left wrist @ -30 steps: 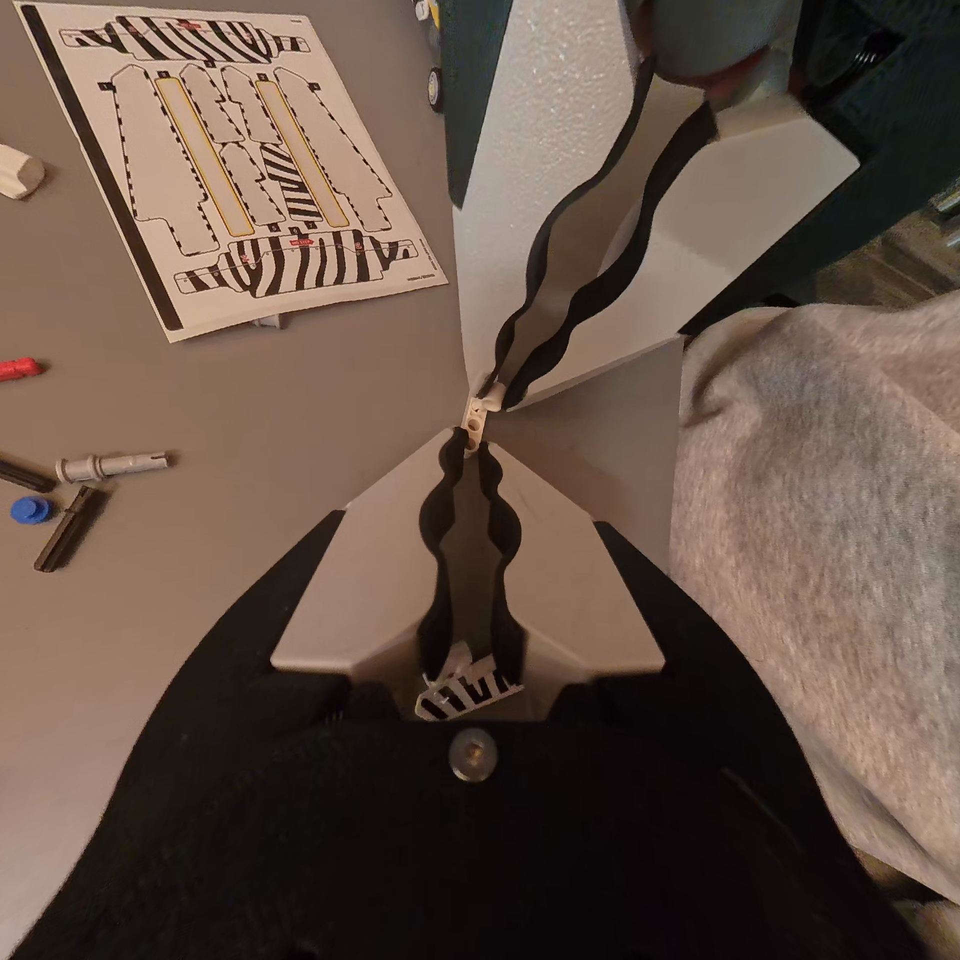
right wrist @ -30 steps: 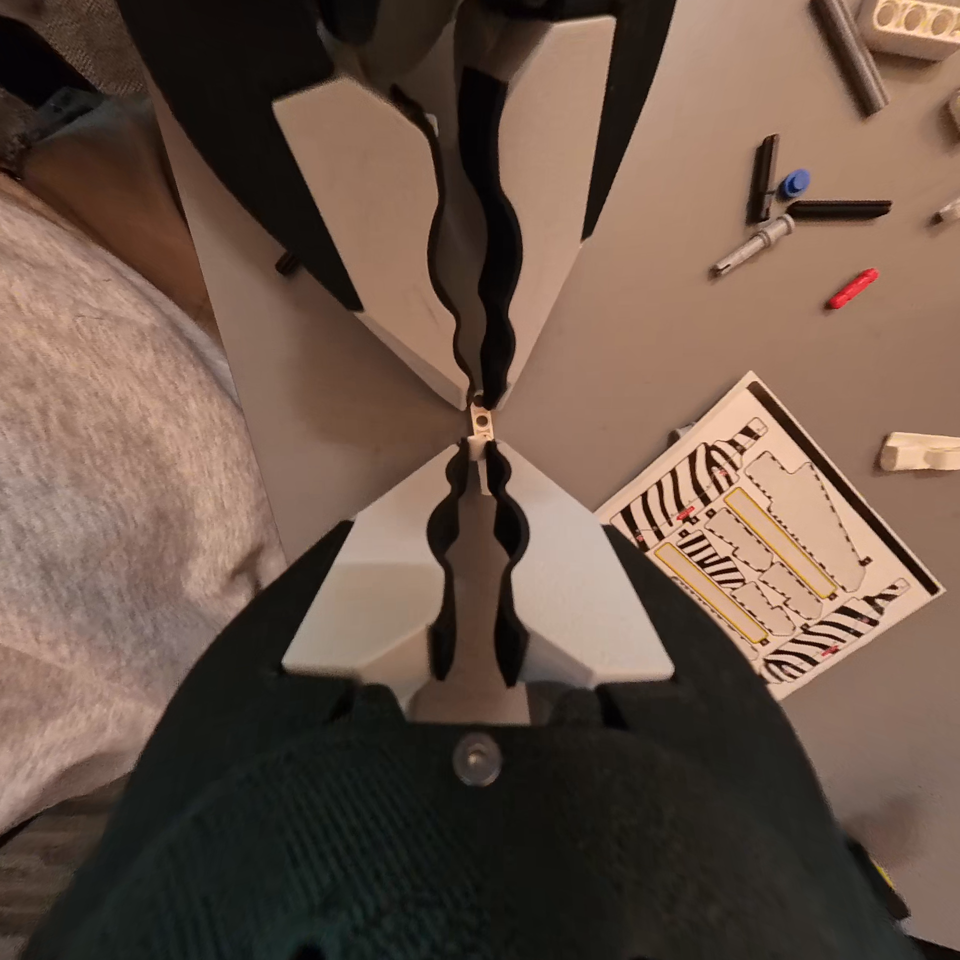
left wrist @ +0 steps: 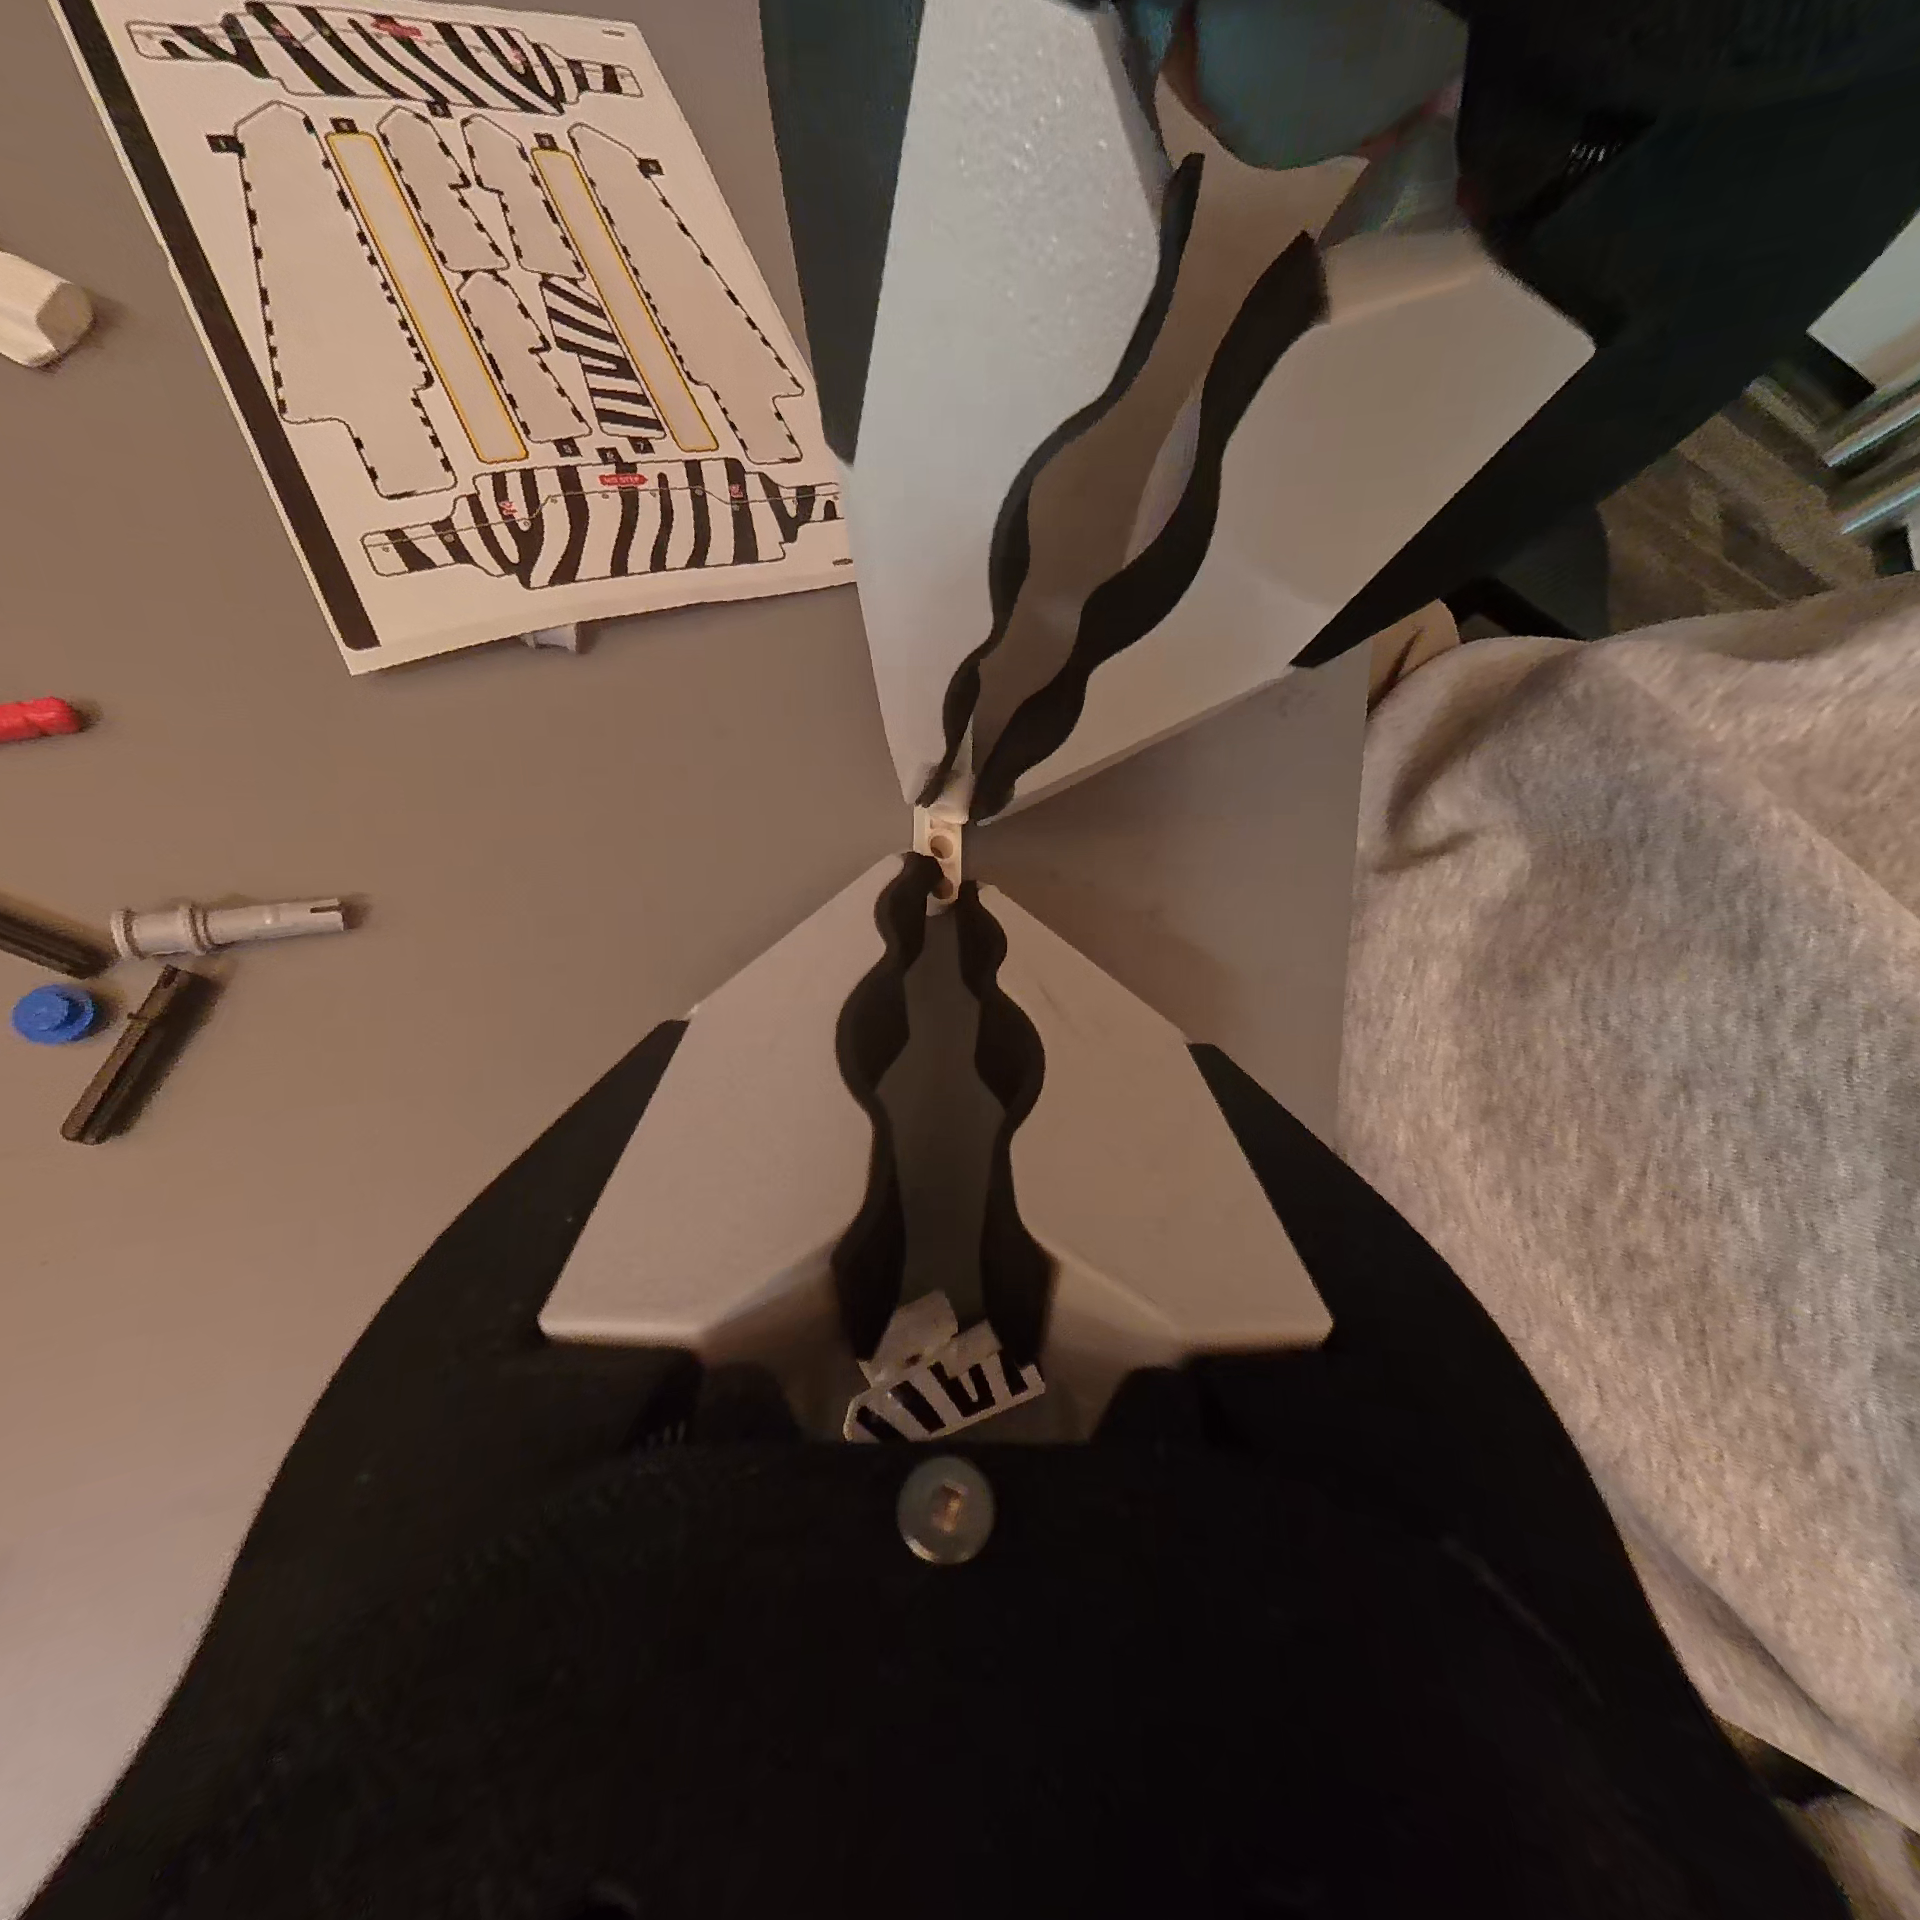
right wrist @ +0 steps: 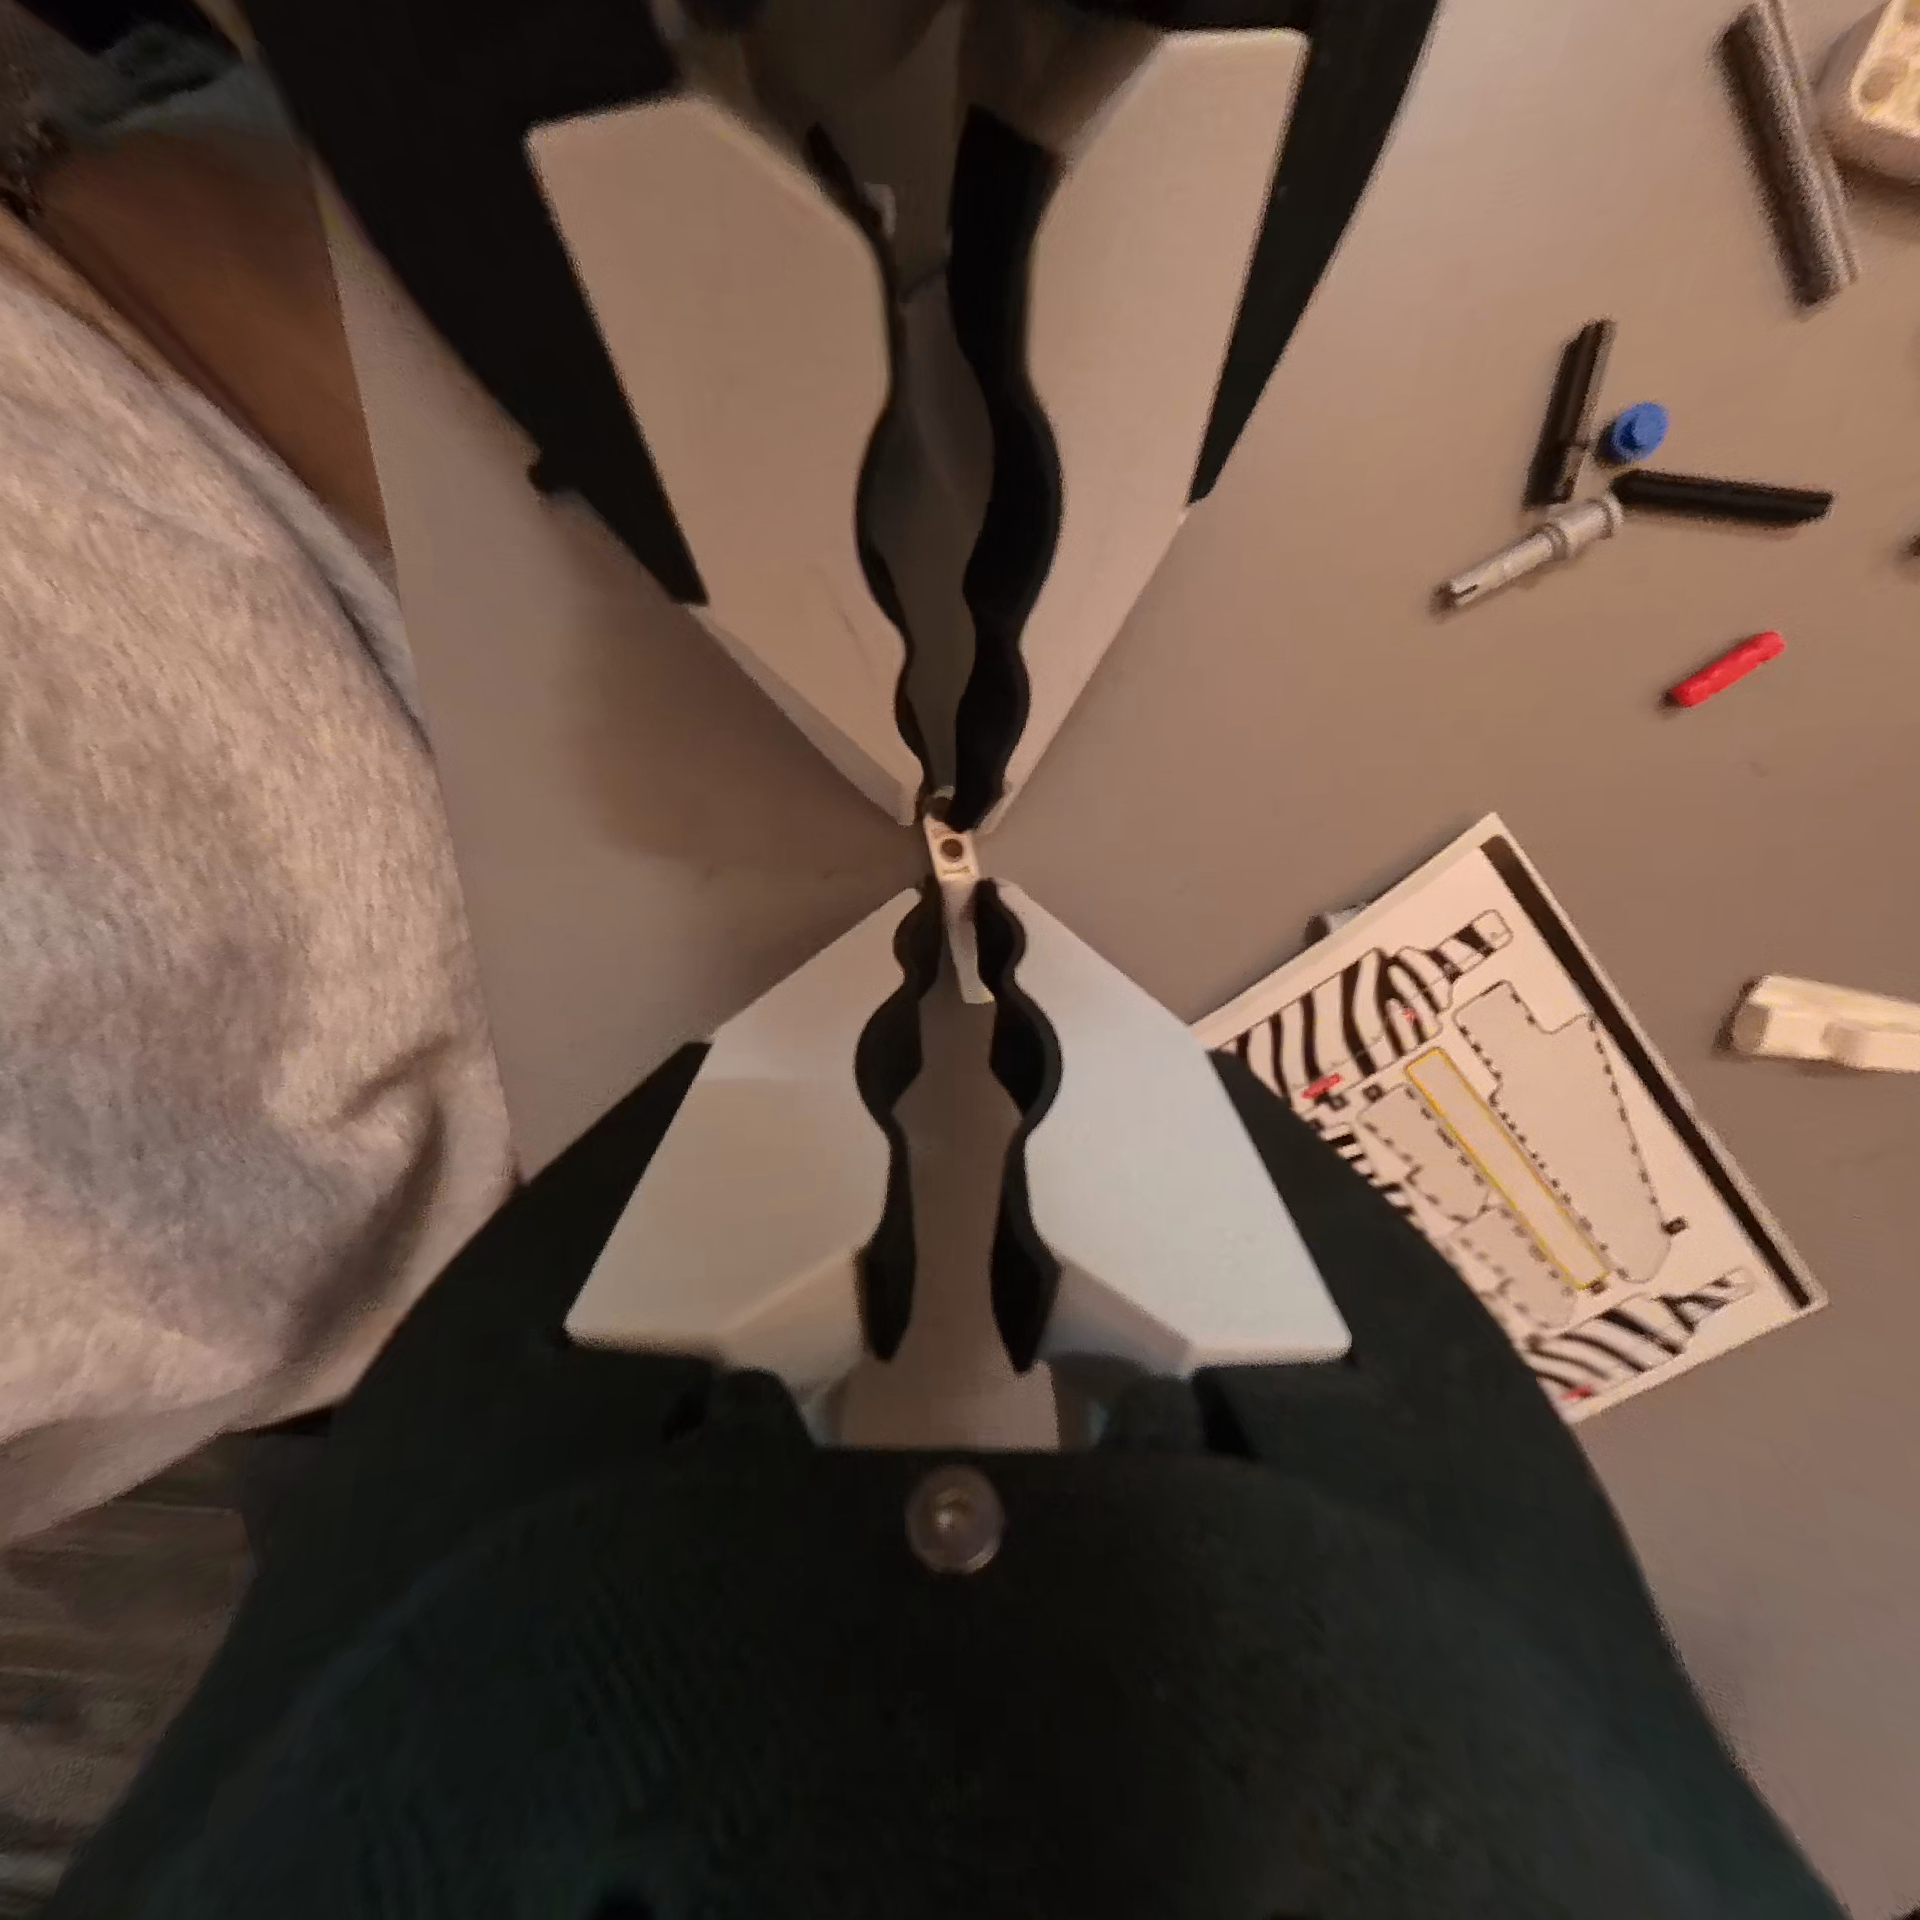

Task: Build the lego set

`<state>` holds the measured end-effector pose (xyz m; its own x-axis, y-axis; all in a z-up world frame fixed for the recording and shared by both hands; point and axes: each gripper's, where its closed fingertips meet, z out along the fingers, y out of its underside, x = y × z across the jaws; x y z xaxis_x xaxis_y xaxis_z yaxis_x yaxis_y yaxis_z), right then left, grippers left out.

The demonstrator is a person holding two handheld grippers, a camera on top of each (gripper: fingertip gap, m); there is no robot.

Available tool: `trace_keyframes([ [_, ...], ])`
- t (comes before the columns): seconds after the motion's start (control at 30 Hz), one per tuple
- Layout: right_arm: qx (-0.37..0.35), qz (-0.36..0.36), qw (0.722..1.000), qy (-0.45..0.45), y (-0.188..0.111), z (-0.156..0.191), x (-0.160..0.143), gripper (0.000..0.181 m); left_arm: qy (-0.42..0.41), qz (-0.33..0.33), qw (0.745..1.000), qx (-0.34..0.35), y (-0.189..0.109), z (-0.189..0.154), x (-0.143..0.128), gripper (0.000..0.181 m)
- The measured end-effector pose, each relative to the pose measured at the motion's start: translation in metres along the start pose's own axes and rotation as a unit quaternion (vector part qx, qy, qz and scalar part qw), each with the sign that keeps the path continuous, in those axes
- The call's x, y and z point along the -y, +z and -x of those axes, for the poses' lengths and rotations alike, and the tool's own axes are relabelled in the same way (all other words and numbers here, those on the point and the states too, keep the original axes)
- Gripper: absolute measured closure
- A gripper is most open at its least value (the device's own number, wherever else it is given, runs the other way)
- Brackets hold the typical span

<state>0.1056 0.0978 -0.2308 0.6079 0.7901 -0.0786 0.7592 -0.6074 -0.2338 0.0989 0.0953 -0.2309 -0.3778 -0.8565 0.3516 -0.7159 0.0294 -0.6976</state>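
Left tool: fingers drawn nearly together at the tips, clamped on the near end of a small white lego piece. Right tool: likewise pinched on the same piece from the opposite end. The two tools meet tip to tip — the piece is held between them above the grey surface, close to its near edge. Holes show in the side of the piece.

A scrap of striped sticker sits at the base of the left tool's fingers.

On the surface beyond: a sticker sheet with zebra-striped and grey shapes, lying flat. Farther out — a grey pin, a blue peg, a black rod, a red piece and a white part, loose and apart from one another. Grey fabric lies just beside the surface edge.
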Motion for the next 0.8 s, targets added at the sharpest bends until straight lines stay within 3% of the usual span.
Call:
trace_keyframes([
  [0.1,-0.028,0.014,0.994,-0.108,0.001,0.000,-0.001,0.175,-0.007,0.000,1.000,-0.006,0.000,0.000,0.000,0.176],
  [0.3,-0.054,0.030,0.987,-0.147,0.001,-0.001,-0.001,0.175,-0.009,0.000,1.000,-0.009,0.000,0.000,0.000,0.176],
  [0.43,-0.057,0.031,0.993,-0.103,-0.001,0.000,-0.003,0.168,-0.011,-0.001,1.000,-0.011,0.000,0.000,0.000,0.177],
  [0.63,-0.045,-0.132,0.990,0.029,-0.024,0.010,0.002,0.141,-0.017,-0.001,1.000,-0.016,0.000,-0.001,0.000,0.177],
  [0.8,-0.060,-0.203,0.970,0.118,-0.005,0.016,-0.012,0.138,-0.017,-0.001,1.000,-0.019,0.000,-0.001,0.000,0.177],
])
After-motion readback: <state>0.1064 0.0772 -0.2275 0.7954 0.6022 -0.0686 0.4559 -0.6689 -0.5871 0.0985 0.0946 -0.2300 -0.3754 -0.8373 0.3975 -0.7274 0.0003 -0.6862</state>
